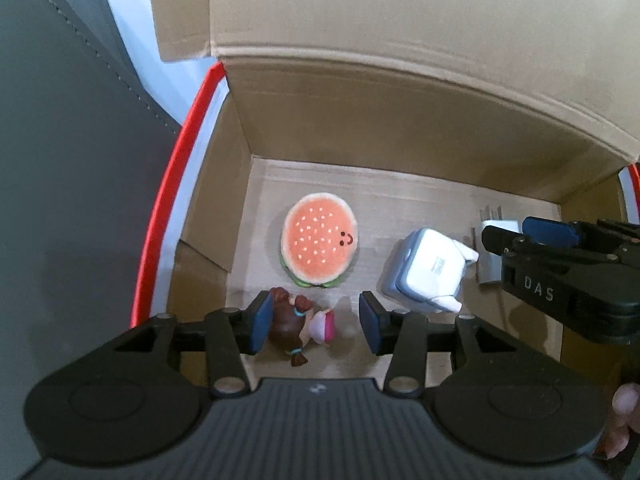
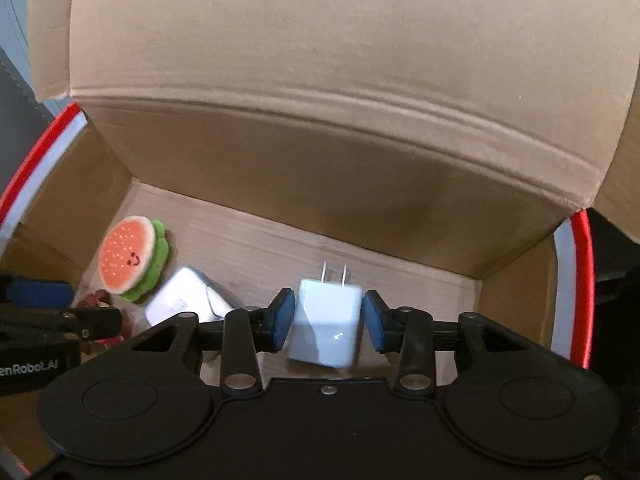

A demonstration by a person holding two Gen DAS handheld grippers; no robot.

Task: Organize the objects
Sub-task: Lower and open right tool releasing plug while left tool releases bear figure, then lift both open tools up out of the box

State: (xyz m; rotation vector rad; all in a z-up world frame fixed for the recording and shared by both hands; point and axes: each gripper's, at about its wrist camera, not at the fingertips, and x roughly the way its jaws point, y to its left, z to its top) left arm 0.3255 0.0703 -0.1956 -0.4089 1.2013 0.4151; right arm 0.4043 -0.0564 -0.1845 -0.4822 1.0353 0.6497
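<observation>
— What have your left tongs [image 1: 316, 322] got?

— Nothing gripped. In the left wrist view they stand parted over the floor of the cardboard box [image 1: 400, 140]. The little doll [image 1: 300, 322] with brown pigtails lies between the blue pads, low in the frame. The left-hand pad is right at her hair, and there is a clear gap between her and the right-hand pad.

— And the right tongs [image 2: 328, 320]?

— Clamped on the white plug charger [image 2: 328, 332]. In the right wrist view it sits at centre frame with a blue pad against each side. Its two prongs point to the top of the frame, towards the far wall of the box. It is a little tilted and its lower edge is blurred.

— What else is in the box?

— The burger plush [image 1: 318, 246] lies flat on the floor just above the doll in the left wrist view, smiling face up. To its right, at mid-right of the frame, is a white power adapter [image 1: 424, 268], tilted. My right tongs come in from the right edge just beside it.

— Is the box open?

— Yes, its big flap stands up across the top of both views.
</observation>
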